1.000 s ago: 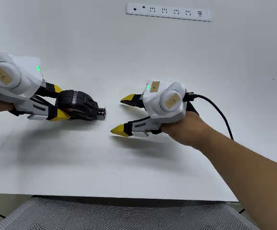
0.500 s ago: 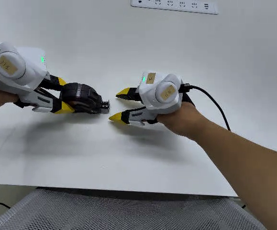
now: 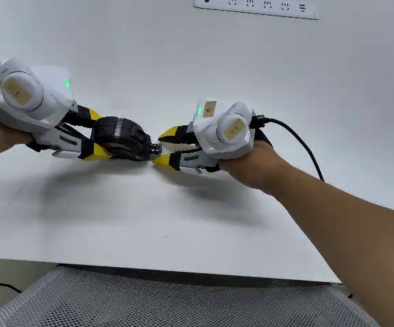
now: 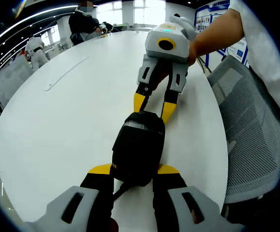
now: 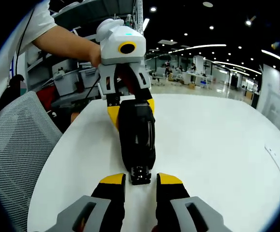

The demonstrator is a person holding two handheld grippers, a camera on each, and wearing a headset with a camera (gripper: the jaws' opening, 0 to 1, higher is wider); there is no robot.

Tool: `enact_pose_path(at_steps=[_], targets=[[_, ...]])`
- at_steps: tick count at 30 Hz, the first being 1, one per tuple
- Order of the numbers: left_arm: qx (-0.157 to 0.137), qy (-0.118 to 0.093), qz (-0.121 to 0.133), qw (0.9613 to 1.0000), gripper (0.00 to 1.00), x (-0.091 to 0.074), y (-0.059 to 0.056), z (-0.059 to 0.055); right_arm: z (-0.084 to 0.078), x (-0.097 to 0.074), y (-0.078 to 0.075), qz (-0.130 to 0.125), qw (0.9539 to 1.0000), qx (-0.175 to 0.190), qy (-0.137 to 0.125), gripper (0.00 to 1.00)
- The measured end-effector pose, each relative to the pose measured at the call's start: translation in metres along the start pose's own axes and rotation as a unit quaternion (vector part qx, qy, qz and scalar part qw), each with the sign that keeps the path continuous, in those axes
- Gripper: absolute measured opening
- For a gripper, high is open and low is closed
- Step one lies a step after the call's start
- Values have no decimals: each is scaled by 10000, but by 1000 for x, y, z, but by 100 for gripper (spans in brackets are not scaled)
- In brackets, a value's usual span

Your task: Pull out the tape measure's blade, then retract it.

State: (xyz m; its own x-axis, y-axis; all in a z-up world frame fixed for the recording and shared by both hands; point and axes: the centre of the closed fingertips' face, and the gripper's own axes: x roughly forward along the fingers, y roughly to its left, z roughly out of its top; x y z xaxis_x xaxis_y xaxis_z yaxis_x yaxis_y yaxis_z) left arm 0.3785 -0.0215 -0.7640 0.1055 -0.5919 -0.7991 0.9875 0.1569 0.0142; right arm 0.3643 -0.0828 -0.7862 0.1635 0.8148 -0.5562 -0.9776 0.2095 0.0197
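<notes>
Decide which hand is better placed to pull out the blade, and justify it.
Right. The right tool is open, its jaws either side of the blade's end hook; the left tool is shut on the tape measure.

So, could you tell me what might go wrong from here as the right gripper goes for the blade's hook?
1. The hook is small and sits between the right gripper's open jaws. If they close slightly off, they may miss it or slip off during the pull.
2. The left gripper clamps only the rear of the tape measure, so a hard pull could twist it or drag it free.
</notes>
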Motion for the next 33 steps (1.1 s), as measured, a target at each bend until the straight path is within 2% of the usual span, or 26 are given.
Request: enact_pose_path(at_steps=[14,20,33], targets=[[16,-30,3,10000,25,0,0,-1,0,9,-2,4,10000,13,-78,14],[10,-38,-7,10000,25,-1,1,-1,1,10,0,52,9999,-84,-137,12],[15,-36,1,10000,25,-1,1,-2,1,10,-1,88,9997,-17,-231,10]])
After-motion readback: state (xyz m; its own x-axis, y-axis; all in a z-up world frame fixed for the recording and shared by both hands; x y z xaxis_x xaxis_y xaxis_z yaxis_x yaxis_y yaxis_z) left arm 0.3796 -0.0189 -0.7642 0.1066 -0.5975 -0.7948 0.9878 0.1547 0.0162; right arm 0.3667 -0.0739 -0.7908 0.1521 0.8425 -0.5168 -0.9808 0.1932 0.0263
